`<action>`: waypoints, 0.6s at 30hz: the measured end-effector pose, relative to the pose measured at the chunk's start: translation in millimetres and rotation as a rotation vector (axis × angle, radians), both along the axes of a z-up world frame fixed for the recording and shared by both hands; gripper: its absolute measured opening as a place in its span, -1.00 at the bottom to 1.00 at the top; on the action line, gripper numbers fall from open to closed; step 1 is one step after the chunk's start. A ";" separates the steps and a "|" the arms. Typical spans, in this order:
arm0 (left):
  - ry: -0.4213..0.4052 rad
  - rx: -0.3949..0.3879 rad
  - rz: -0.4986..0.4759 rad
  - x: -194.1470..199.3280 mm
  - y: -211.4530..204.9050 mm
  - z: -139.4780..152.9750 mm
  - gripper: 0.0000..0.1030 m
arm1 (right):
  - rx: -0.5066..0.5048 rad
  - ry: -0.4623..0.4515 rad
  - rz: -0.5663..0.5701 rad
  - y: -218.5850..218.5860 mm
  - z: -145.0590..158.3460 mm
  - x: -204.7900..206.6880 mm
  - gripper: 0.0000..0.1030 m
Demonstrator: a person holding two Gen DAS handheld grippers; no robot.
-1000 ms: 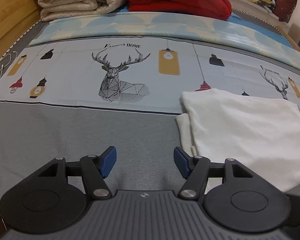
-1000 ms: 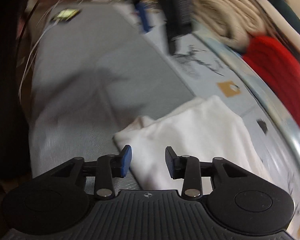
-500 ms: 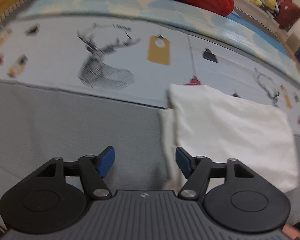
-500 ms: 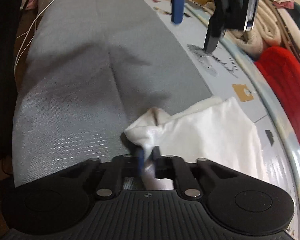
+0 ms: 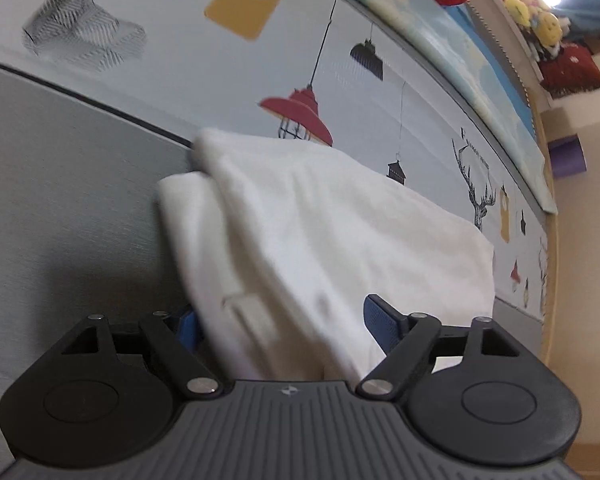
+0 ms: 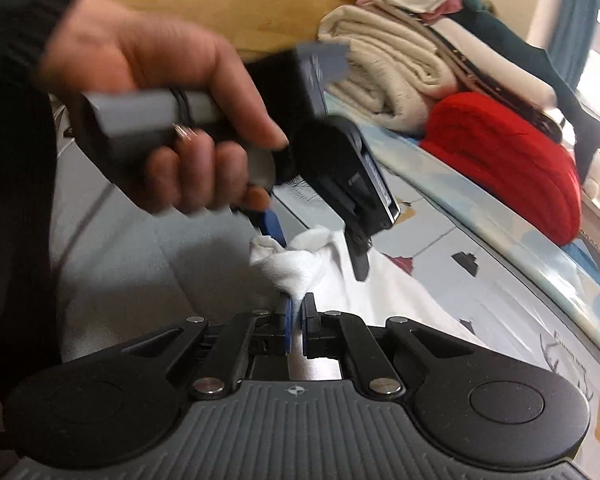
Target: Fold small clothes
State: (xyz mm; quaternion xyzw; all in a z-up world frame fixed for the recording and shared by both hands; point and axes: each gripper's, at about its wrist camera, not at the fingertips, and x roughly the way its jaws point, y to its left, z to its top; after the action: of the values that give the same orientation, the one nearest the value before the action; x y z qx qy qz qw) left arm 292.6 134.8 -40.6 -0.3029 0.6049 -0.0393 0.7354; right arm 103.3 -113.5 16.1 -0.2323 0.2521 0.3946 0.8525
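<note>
A folded white garment [image 5: 320, 224] lies on the bed, across the grey and patterned sheet. My left gripper [image 5: 278, 322] is open, its blue pads on either side of the garment's near edge, which bulges up between the fingers. In the right wrist view my right gripper [image 6: 296, 316] is shut on a corner of the white garment [image 6: 296, 268], which it holds slightly lifted. The left gripper [image 6: 316, 248] shows there too, held by a hand just beyond, astride the same raised edge.
The bed has a grey sheet [image 5: 60, 184] and a pale panel with deer and lamp prints [image 5: 340, 64]. Folded cream blankets [image 6: 392, 76] and a red blanket [image 6: 508, 160] are stacked at the far side. Plush toys [image 5: 540, 20] sit beyond the bed edge.
My left gripper has moved right and forward over the garment's edge, still open. My right gripper closed on the garment's corner and has lifted it a little.
</note>
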 end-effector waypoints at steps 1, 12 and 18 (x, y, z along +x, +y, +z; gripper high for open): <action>-0.003 0.006 0.014 2.3 -1.9 -1.3 0.51 | 0.004 0.001 0.000 -4.7 1.2 -0.4 -0.93; -0.145 0.251 -0.035 -6.0 0.8 51.7 -0.73 | 0.051 0.029 0.088 11.0 9.8 -0.7 -0.93; -0.217 0.279 0.069 -34.5 43.3 91.3 -0.74 | 0.206 0.124 0.150 40.4 29.5 -2.1 -0.93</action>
State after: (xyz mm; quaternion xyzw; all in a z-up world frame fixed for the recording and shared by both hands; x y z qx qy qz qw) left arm 258.1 178.2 50.7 -0.2126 0.5109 0.0381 0.8321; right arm 101.1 -73.2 45.6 -0.1368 0.2443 0.4948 0.8227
